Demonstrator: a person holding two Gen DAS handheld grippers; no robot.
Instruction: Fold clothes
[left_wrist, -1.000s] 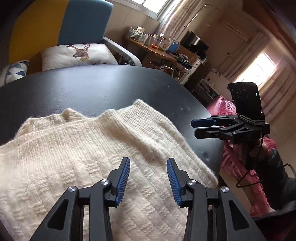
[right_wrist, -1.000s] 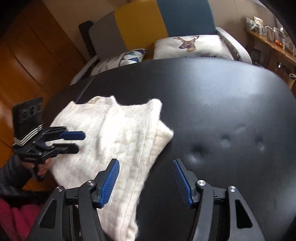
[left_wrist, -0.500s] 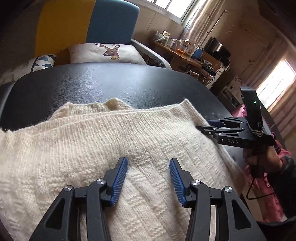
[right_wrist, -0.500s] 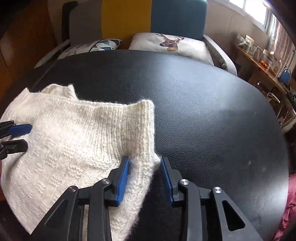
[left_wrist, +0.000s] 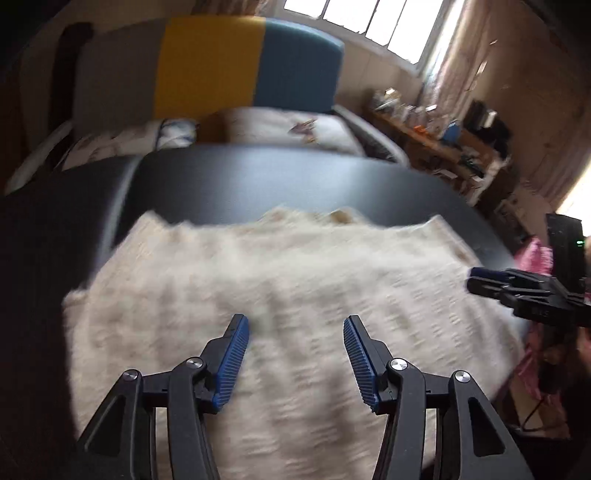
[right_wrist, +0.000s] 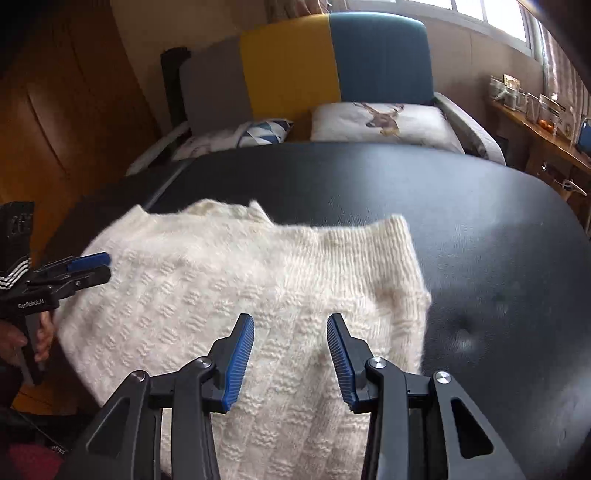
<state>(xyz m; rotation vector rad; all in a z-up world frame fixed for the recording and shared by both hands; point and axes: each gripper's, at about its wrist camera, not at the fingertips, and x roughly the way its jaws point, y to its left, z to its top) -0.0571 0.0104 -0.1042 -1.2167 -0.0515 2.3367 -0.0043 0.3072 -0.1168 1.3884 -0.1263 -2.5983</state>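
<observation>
Behind sweater (right_wrist: 236, 295), cushions (right_wrist: 380, 122) on sofa (right_wrist: 332, 62).

Two pillows (right_wrist: 380, 122) lean against a grey-yellow-blue sofa (right_wrist: 295, 66).

Cream chunky-knit wool sweater (right_wrist: 236, 295), textured block pattern, ribbed edge band; folded into rough rectangle, lying flat on black padded worktop (right_wrist: 480, 229). Covers worktop's near-left part, ribbed edge toward worktop centre, near edge overhanging worktop front. Left-wrist view blurred.
</observation>
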